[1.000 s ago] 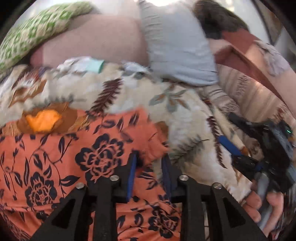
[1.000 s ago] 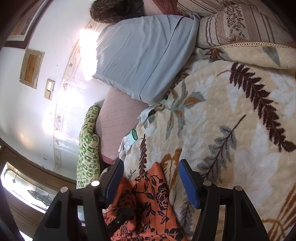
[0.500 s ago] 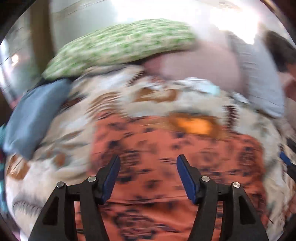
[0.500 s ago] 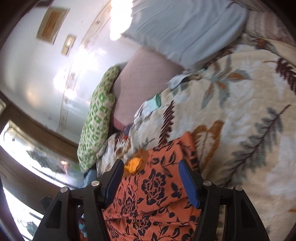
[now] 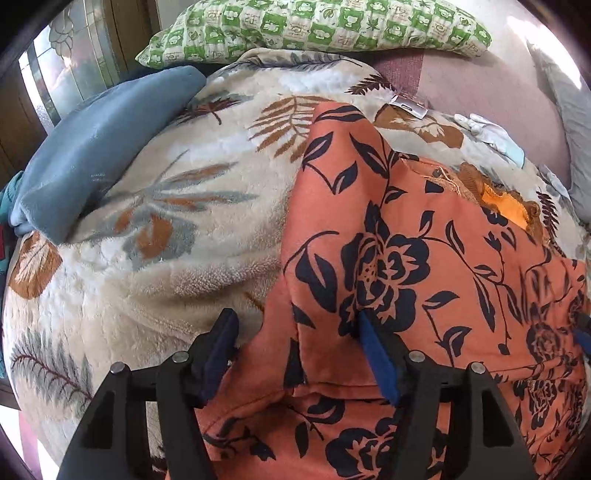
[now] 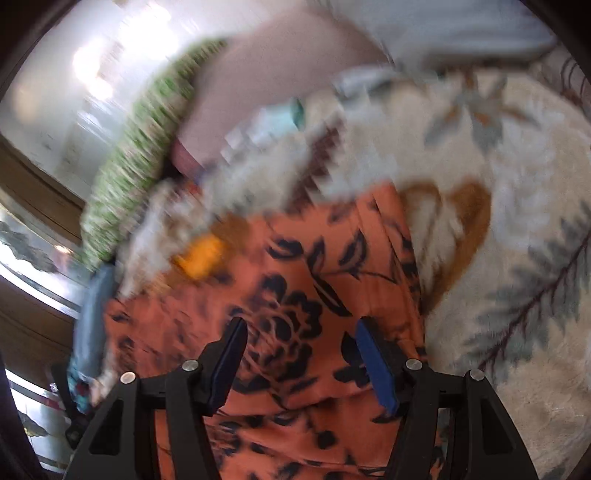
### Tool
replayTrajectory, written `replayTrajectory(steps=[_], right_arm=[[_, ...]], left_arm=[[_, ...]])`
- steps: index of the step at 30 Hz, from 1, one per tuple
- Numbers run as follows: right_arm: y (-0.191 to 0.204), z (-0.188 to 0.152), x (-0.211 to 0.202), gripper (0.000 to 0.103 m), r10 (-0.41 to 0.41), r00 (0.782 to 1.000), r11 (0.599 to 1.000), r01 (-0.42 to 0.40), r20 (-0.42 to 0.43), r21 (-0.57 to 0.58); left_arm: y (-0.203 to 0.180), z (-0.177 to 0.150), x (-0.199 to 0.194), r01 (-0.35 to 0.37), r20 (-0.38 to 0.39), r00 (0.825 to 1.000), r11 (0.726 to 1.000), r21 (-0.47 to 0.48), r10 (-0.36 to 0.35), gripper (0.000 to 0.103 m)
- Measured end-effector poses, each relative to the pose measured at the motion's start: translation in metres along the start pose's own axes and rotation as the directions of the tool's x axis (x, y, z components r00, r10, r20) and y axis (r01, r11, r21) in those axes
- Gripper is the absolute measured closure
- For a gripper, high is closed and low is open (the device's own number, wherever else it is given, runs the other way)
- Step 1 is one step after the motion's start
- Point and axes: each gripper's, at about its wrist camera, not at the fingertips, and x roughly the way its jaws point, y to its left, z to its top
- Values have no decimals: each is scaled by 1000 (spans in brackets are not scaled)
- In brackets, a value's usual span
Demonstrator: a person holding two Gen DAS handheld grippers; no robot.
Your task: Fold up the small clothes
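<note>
While the orange floral garment (image 5: 424,258) is lying spread over the leaf-print blanket (image 5: 166,221) on the bed, only a partial fold can be made out so far: one flap looks doubled over along the garment's left side in the left wrist view, and a seam or hem line runs across just ahead of both claws. Nothing neat or compact has been reached yet, so most of the folding is judged to be left.

The left claw (image 5: 295,354) is being opened, its pads apart with a raised ridge of the cloth between them but not pinched. The right claw (image 6: 299,354) is held apart too, above the fabric near its right edge, nothing gripped, though that view is pretty blurred. A green checked pillow (image 5: 314,26) and a blue pillow (image 5: 96,140) are seen at the bed's far edge.
</note>
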Motion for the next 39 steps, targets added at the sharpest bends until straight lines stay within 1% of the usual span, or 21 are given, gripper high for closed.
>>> replayTrajectory(steps=[2, 4, 6, 7, 9, 10, 13, 15, 18, 21, 22, 24, 25, 26, 27, 29, 31, 35, 36, 38, 39], right_arm=[[0, -3, -1, 38, 1, 1000, 999, 0, 24, -32], [5, -3, -4, 38, -29, 1000, 998, 29, 0, -53], [7, -4, -15, 38, -21, 999, 999, 22, 27, -47], [8, -3, -22, 38, 4, 998, 999, -2, 55, -43], [10, 1, -36, 38, 37, 992, 997, -30, 120, -65], [11, 2, -42, 38, 41, 987, 997, -29, 154, -77], [14, 5, -54, 38, 83, 971, 994, -65, 225, -86], [18, 9, -53, 38, 107, 966, 992, -87, 237, -93], [22, 11, -44, 38, 94, 972, 991, -71, 217, -109], [27, 14, -39, 38, 86, 973, 992, -62, 216, -113], [27, 15, -36, 38, 85, 973, 991, -61, 217, -116], [26, 19, -26, 38, 66, 978, 992, -43, 195, -122], [23, 21, -13, 38, 30, 987, 992, -11, 156, -122], [19, 23, 2, 38, -18, 995, 993, 30, 103, -114], [11, 24, 18, 38, -54, 998, 993, 58, 41, -98], [9, 26, 18, 38, -26, 997, 995, 32, 70, -97], [12, 30, 13, 38, -37, 998, 996, 41, 42, -78], [20, 26, -12, 38, -5, 991, 994, 20, 135, -108], [24, 25, -17, 38, 3, 988, 992, 17, 154, -128], [31, 20, -21, 38, 11, 986, 988, 15, 165, -155], [34, 18, -17, 38, 5, 989, 986, 20, 148, -166]], left_arm=[[2, 3, -2, 11, 4, 1000, 1000, -9, -11, 34], [0, 9, -16, 28, 62, 998, 1000, 6, -28, 34], [-3, 16, -41, 57, 165, 984, 998, 32, -62, 34], [-3, 20, -51, 66, 208, 975, 997, 39, -73, 34], [-1, 30, -64, 68, 273, 959, 997, 30, -74, 34], [2, 38, -65, 60, 282, 957, 998, 6, -59, 34], [23, 61, -57, 57, 275, 961, 991, -118, -23, 34], [35, 73, -45, 77, 266, 964, 977, -198, -22, 34], [37, 79, -26, 87, 246, 969, 971, -223, -30, 35], [20, 78, -5, 108, 211, 975, 976, -188, -67, 35], [13, 75, 1, 85, 182, 982, 983, -164, -54, 35], [-5, 73, 23, 10, 84, 996, 997, -79, -3, 35], [-12, 70, 34, -7, 39, 999, 999, -39, 8, 34], [-16, 66, 41, -10, 28, 1000, 1000, -15, 11, 33], [-16, 64, 40, -11, 54, 998, 1000, -15, 12, 32], [-13, 67, 36, -1, 37, 999, 1000, -26, 2, 33], [-9, 70, 24, 17, 64, 998, 999, -48, -14, 34], [-14, 74, -15, 57, 197, 979, 998, -24, -51, 34], [-17, 75, -19, 59, 211, 976, 998, -7, -56, 34], [-24, 74, -13, 32, 191, 981, 999, 27, -37, 34], [-25, 72, -1, 22, 150, 988, 999, 38, -27, 34]])
